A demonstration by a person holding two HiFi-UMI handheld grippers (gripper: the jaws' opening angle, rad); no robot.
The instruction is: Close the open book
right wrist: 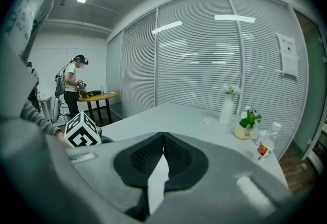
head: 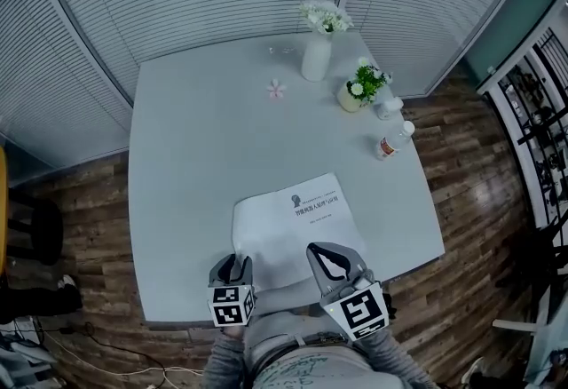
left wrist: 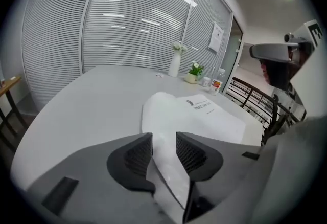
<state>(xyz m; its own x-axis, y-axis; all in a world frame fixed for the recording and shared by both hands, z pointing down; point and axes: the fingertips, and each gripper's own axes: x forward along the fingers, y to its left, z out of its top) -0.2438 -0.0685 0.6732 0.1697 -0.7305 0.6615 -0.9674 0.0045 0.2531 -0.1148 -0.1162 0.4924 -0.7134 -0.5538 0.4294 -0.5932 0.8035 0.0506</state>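
Observation:
The book (head: 297,223) lies flat on the grey table (head: 195,147) near its front edge, white cover up with a small block of print. My left gripper (head: 235,270) sits at the book's near left corner. In the left gripper view the book (left wrist: 204,115) stretches away, and a white edge of it runs through the gap of the left gripper (left wrist: 164,149), whose jaws stand apart without pressing it. My right gripper (head: 330,261) hovers over the book's near right part. In the right gripper view the right gripper (right wrist: 163,138) has its tips together, with nothing seen between them.
At the table's far right stand a white vase (head: 316,54) with flowers, a small potted plant (head: 355,94), a jar (head: 388,107) and a bottle (head: 390,143). A pink flower (head: 276,90) lies nearby. Another person (right wrist: 71,85) stands at a distant table.

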